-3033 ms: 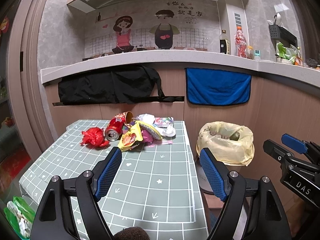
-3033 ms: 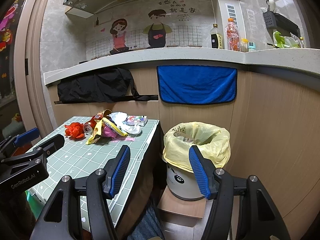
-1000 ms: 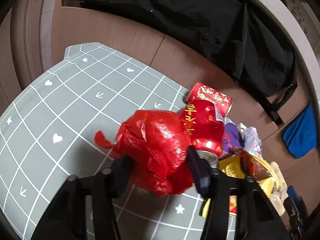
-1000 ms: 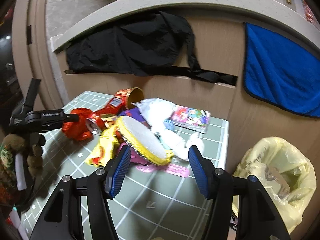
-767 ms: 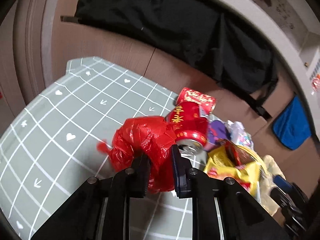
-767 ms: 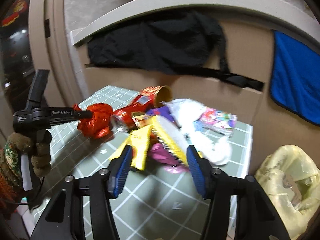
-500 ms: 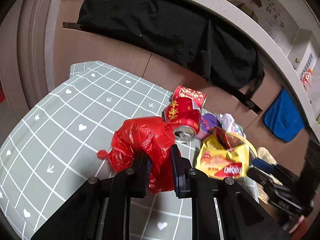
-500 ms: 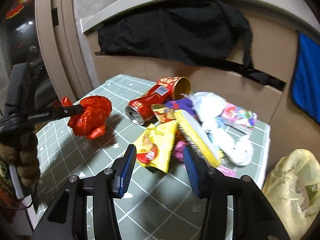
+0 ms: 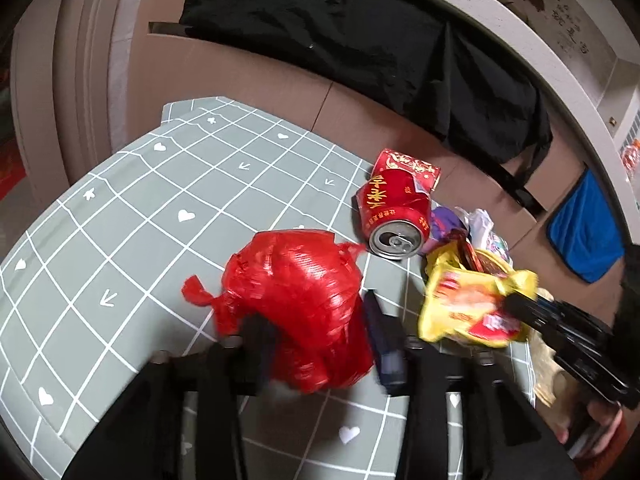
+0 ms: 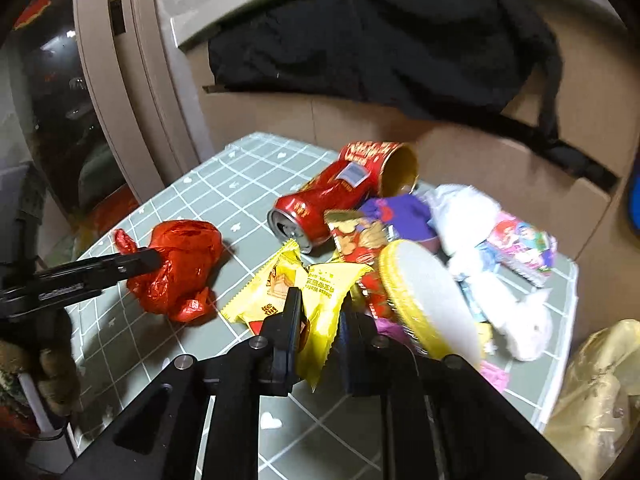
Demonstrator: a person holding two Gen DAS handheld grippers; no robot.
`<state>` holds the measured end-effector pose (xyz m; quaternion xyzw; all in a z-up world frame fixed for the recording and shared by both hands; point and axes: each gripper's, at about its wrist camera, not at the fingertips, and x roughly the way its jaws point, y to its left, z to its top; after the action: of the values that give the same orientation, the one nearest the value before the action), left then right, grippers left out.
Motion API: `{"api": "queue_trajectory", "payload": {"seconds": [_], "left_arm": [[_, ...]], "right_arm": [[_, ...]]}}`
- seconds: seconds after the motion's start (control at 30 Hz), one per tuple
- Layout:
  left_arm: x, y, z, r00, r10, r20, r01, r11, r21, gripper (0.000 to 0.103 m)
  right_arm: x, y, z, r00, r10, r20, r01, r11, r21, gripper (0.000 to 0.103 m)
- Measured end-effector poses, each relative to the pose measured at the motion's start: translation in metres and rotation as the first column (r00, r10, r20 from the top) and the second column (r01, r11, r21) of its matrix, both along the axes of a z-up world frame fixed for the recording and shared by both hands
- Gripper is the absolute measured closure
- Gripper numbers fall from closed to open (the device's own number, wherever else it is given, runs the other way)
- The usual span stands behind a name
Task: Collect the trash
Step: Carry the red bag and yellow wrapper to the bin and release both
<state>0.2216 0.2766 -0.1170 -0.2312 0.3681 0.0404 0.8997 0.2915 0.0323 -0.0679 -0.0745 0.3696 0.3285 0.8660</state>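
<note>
From the left wrist, the left tongs [image 9: 320,344] are seen opening again around the red plastic bag [image 9: 296,304], pinched tight half a second ago and now resting on the worktop [image 9: 132,220]. From the right wrist, the right tongs [image 10: 316,320], wide a second ago, are seen closing on the yellow snack wrapper [image 10: 304,292], so one piece is secured for the yellow-lined bin [image 10: 592,392].

I see a grey-green worktop [image 9: 132,208] gridded in white with hearts and arrows, a glossy red bag [image 9: 296,304], a red can [image 9: 394,216] with gold script, and a yellow wrapper [image 10: 308,288].
</note>
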Motion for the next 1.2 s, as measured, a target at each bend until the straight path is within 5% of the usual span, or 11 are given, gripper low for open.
{"api": "queue_trajectory", "payload": {"seconds": [0.17,0.37,0.53,0.73,0.9,1.2], "left_arm": [[0.01,0.002,-0.007,0.997,0.05,-0.054,-0.05,0.999,0.005,0.049],[0.013,0.0,0.001,0.992,0.101,-0.075,-0.101,0.995,0.001,0.062],[0.006,-0.036,0.065,0.994,0.068,0.083,-0.078,0.99,0.116,0.063],[-0.001,-0.114,0.159,0.946,-0.045,0.321,-0.056,0.953,0.298,0.062],[0.004,-0.181,0.188,0.906,-0.17,0.388,0.043,0.948,0.316,0.062],[0.032,-0.296,0.177,0.837,-0.4,0.373,0.322,0.912,0.255,0.062]], "right_arm": [[-0.012,-0.022,0.011,0.999,-0.02,0.033,0.02,1.0,0.006,0.088],[-0.013,-0.041,0.014,0.999,-0.03,0.028,0.029,0.999,0.035,0.088],[-0.018,-0.063,0.046,0.995,-0.036,0.092,0.027,0.994,0.103,0.088],[-0.027,-0.109,0.108,0.961,-0.108,0.254,0.072,0.987,0.147,0.088],[-0.034,-0.168,0.141,0.918,-0.218,0.332,0.167,0.97,0.174,0.088],[-0.053,-0.28,0.156,0.818,-0.432,0.38,0.382,0.902,0.202,0.088]]}}
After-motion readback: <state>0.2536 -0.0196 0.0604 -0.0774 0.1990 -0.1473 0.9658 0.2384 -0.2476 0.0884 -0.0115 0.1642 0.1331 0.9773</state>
